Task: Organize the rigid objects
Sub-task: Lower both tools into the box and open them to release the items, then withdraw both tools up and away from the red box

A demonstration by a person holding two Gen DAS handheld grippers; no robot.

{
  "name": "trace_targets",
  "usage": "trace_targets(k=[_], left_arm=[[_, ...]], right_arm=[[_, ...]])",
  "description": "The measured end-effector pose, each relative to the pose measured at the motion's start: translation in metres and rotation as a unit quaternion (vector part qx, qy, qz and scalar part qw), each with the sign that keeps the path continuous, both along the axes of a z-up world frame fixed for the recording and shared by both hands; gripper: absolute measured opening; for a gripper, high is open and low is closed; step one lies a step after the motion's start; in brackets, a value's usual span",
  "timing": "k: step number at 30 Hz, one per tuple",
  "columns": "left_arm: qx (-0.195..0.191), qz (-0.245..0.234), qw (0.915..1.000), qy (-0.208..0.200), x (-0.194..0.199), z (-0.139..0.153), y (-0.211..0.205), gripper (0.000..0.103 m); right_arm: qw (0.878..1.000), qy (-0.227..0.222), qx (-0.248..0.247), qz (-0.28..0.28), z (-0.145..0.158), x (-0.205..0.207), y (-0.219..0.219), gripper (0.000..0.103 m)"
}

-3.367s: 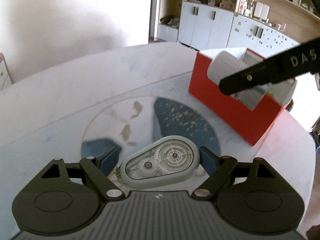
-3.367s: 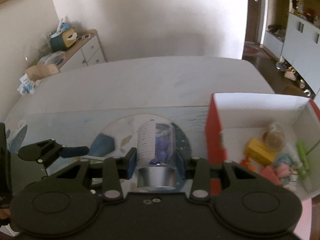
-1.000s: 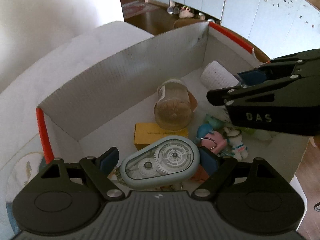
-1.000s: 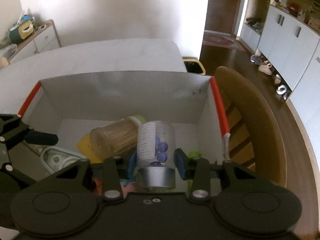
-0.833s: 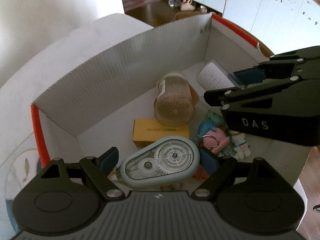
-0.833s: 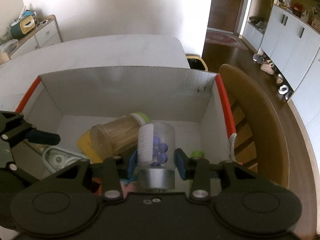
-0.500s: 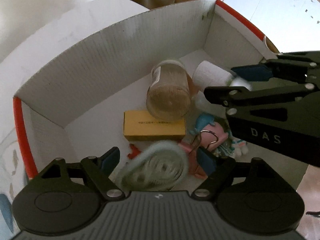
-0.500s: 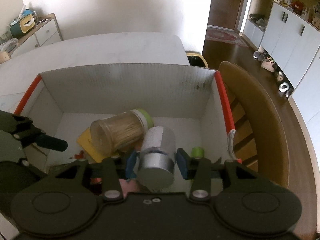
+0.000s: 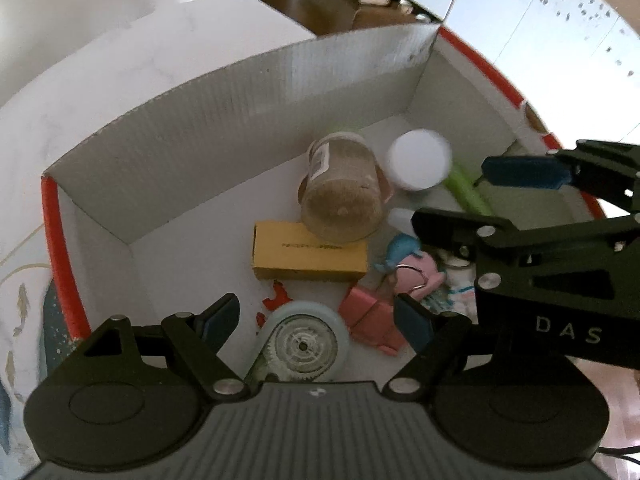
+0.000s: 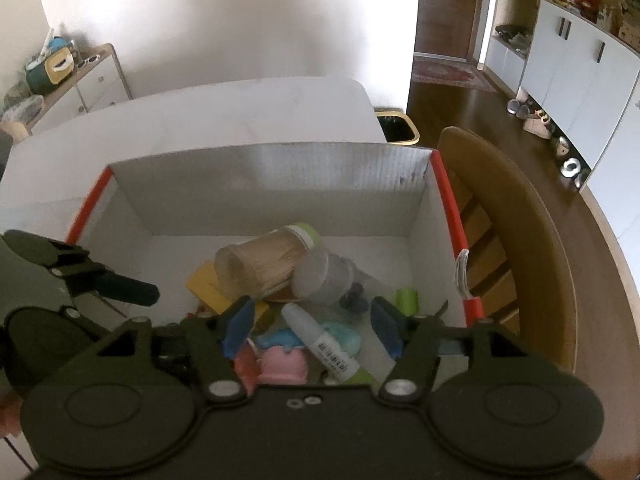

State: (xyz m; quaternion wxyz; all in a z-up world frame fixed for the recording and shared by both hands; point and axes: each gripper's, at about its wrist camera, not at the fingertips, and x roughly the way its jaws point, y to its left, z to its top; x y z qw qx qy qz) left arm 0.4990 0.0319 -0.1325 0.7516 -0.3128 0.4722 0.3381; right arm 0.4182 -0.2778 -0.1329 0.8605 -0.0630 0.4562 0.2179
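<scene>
Both claws are spread wide with nothing in them: left gripper (image 9: 316, 322) and right gripper (image 10: 312, 326) hang over the red-edged cardboard box (image 9: 240, 112). The correction tape dispenser (image 9: 302, 342), pale blue with see-through gears, lies at the box's near edge. The clear pill jar (image 10: 324, 278) leans on the toothpick jar (image 10: 260, 266) mid-box. My worry: it's propped, so it could roll onto the yellow carton (image 9: 310, 256).
</scene>
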Motion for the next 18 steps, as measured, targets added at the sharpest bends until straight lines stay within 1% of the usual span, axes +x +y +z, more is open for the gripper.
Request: trace_targets(k=[4,8,12,14,16,18], left_arm=[[0.017,-0.01,0.9996,-0.02,-0.01,0.014,-0.01,0.084],[0.033,-0.013,0.9987,-0.036,-0.024,0.027,-0.02,0.084],[0.051,-0.018,0.9972,-0.052,-0.036,0.035,-0.017,0.084],[0.065,-0.021,0.9959,-0.06,-0.05,0.046,-0.02,0.084],[0.081,-0.022,0.9946,-0.061,-0.053,0.05,-0.02,0.084],[0.111,-0.024,0.9916,-0.061,-0.061,0.056,-0.026,0.084]], right_arm=[[1.0,-0.008,0.014,-0.002,0.014,-0.013,-0.001,0.071],[0.999,-0.019,0.032,-0.005,0.03,-0.029,0.0,0.073],[0.998,-0.033,0.051,-0.009,0.046,-0.045,-0.001,0.076],[0.997,-0.042,0.06,-0.014,0.053,-0.054,-0.003,0.077],[0.996,-0.048,0.072,-0.019,0.059,-0.063,-0.004,0.078],[0.995,-0.057,0.077,-0.022,0.065,-0.071,-0.002,0.079]])
